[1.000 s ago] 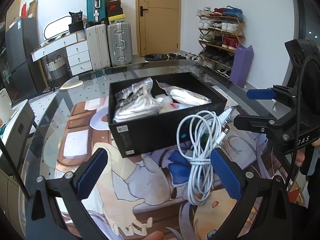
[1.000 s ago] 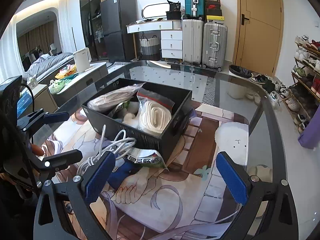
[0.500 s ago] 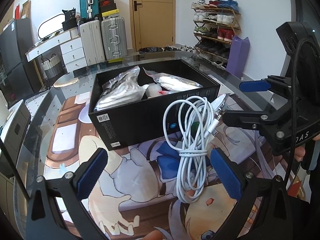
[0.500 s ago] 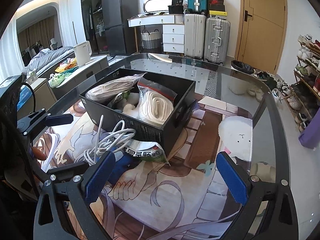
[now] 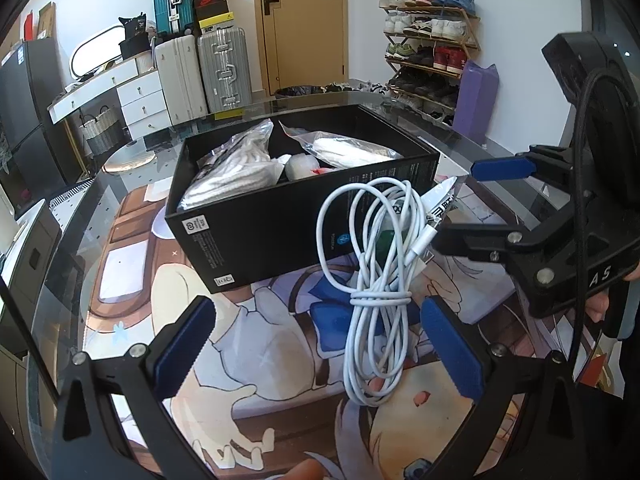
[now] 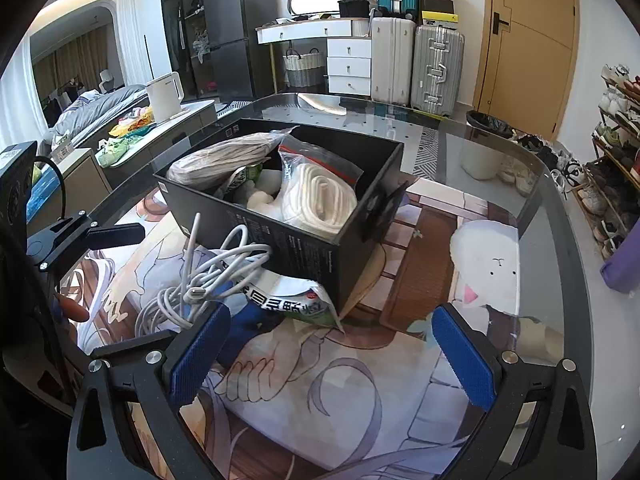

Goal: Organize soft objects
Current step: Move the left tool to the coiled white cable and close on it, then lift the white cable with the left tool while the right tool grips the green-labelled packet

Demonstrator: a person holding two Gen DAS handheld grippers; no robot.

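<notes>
A black box (image 5: 280, 216) on the glass table holds bagged soft items; in the right wrist view (image 6: 304, 240) a bagged cream roll (image 6: 320, 196) shows inside it. A coiled white cable (image 5: 376, 280) lies in front of the box, beside a snack packet (image 6: 296, 300). My left gripper (image 5: 316, 344) is open, with the cable just inside its right finger. My right gripper (image 6: 328, 352) is open and empty, near the packet; its left finger is next to the cable (image 6: 208, 280). In the left wrist view its fingers (image 5: 500, 168) sit open, right of the cable.
The table (image 6: 500, 168) carries an anime-print mat (image 6: 320, 400). Suitcases (image 6: 436, 64), a white dresser and a door stand behind. A shoe rack (image 5: 432, 40) stands at the right.
Both grippers have moved closer to the cable and box, which look larger now. Both stay open. The cable and the box have not moved.
</notes>
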